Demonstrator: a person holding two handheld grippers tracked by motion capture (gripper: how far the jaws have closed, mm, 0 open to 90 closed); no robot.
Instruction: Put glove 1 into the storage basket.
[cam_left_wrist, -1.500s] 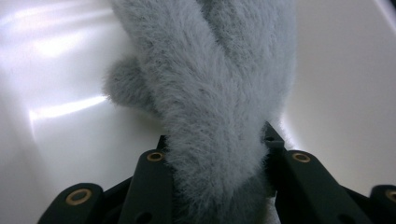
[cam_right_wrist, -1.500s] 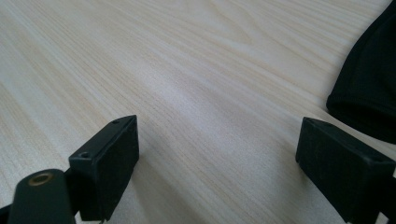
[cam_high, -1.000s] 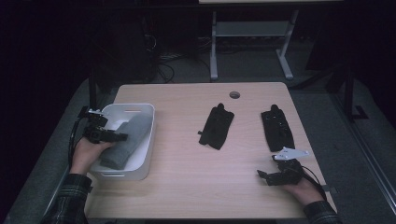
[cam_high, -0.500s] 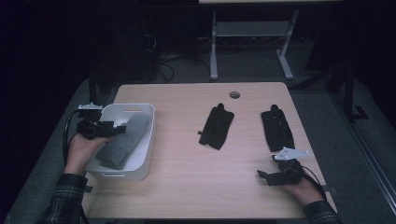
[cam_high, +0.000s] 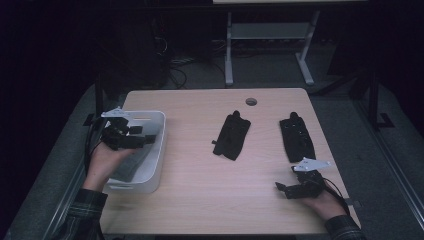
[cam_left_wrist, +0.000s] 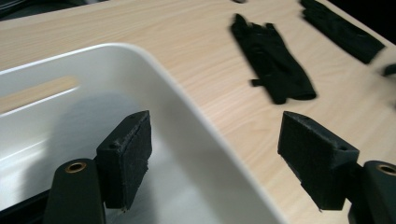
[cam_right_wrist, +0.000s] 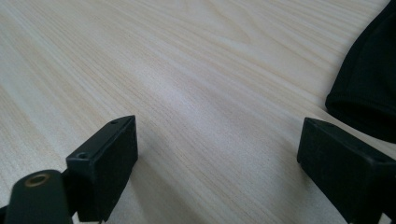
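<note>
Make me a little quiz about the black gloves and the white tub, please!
1. How many black gloves lie on the bare table top?
2. True or false: the left gripper is squeezing a glove.
3. Which is nearer the right gripper: A, the middle glove, or B, the right glove?

Key
1. Two; something dark also lies in the white tub.
2. False: its jaws stand apart over the tub with nothing between them, having just been opening.
3. B.
</note>
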